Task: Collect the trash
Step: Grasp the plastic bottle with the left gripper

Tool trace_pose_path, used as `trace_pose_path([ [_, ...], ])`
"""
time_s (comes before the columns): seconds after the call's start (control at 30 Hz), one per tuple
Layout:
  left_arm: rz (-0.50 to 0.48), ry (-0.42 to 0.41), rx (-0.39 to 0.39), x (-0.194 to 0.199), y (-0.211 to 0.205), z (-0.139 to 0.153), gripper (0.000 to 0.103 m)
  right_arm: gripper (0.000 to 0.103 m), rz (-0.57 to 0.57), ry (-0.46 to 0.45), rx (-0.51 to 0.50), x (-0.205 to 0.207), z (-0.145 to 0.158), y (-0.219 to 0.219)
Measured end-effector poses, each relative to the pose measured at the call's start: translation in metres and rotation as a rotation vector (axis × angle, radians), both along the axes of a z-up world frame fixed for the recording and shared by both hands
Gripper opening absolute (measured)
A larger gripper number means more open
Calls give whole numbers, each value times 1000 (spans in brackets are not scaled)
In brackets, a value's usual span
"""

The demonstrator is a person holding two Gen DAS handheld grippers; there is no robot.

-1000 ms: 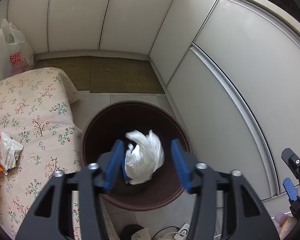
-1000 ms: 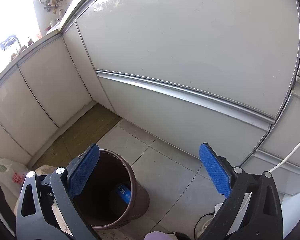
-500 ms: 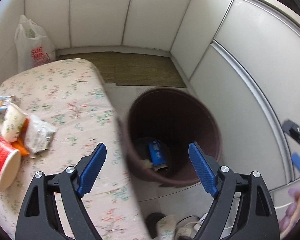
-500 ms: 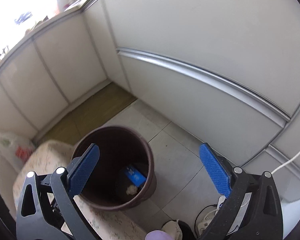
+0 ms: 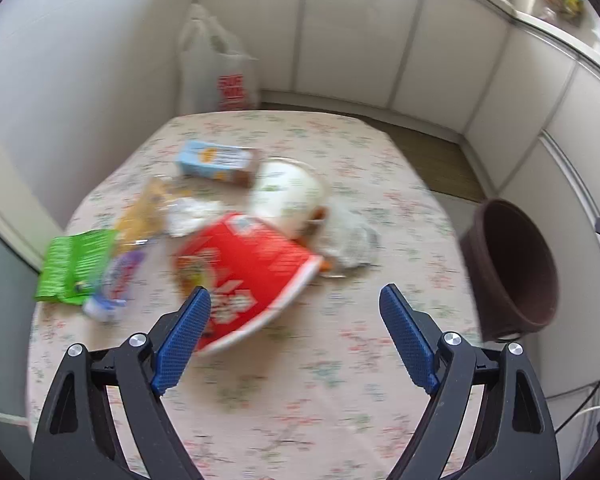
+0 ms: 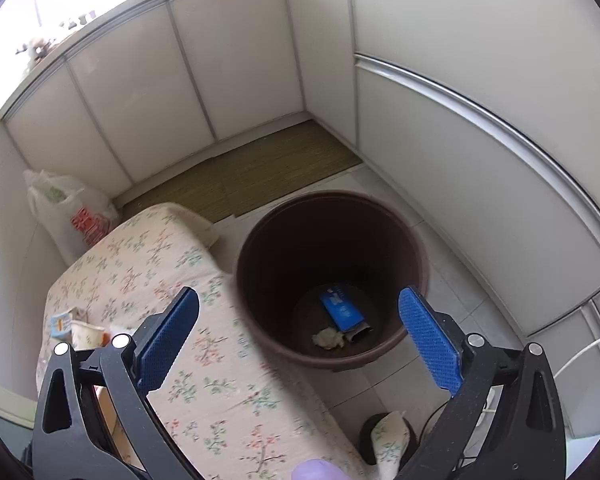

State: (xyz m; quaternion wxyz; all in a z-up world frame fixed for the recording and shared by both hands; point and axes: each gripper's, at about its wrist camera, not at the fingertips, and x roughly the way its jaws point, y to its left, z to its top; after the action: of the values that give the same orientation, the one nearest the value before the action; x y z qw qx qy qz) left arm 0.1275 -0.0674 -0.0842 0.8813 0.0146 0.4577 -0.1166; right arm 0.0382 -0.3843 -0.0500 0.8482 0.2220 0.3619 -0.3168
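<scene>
left gripper (image 5: 294, 336) fingers (image 5: 182, 344) spread, brown bin (image 5: 512, 264) beside table edge (image 5: 440, 208)

Daylight, bright; window (image 6: 16, 20) blown out upper left in right view; left view motion-blurred, trash (image 5: 236, 256) smeared; fisheye bending cabinets (image 6: 480, 128); dark corner vignette.

Red lettering, blurred, perhaps "SUP" over a second line, on white plastic carrier bag (image 5: 224, 68) at upper centre; print elsewhere unreadable.
</scene>
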Motion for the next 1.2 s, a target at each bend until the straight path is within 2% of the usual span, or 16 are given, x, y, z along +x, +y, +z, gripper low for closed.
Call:
trace_pose_path([
  [0.1, 47, 12, 69, 12, 39, -12, 84, 96, 51, 22, 27, 14, -9, 22],
  [0.23, 99, 86, 149, 43, 77, -35, 84, 96, 126, 58, 73, 32, -21, 49],
  [0.5, 96, 135, 366, 110, 94, -74, 84, 96, 248, 120, 99, 56, -36, 95],
  [0.57, 82, 167, 374, 120, 93, -84, 84, 96, 264, 127, 123, 62, -39, 99],
  [0.67, 69, 194, 332, 132, 93, -92, 84, 96, 295, 126, 207, 69, -46, 104],
  [0.83, 86, 234, 335, 145, 96, -101, 84, 96, 344, 127, 435, 81, -69, 113],
  [0.9, 68, 222, 370, 144, 95, -105, 74, 96, 345, 136, 448, 84, -73, 120],
  [0.93, 44, 224, 390, 143, 93, -109, 60, 96, 351, 140, 438, 84, -72, 123],
  [1.0, 19, 230, 423, 141, 91, -115, 51, 96, 364, 149, 410, 86, -71, 129],
  [1.07, 15, 213, 408, 136, 91, -115, 49, 96, 376, 155, 403, 88, -70, 132],
  [1.2, 19, 154, 291, 116, 96, -93, 47, 96, 404, 160, 460, 92, -78, 135],
])
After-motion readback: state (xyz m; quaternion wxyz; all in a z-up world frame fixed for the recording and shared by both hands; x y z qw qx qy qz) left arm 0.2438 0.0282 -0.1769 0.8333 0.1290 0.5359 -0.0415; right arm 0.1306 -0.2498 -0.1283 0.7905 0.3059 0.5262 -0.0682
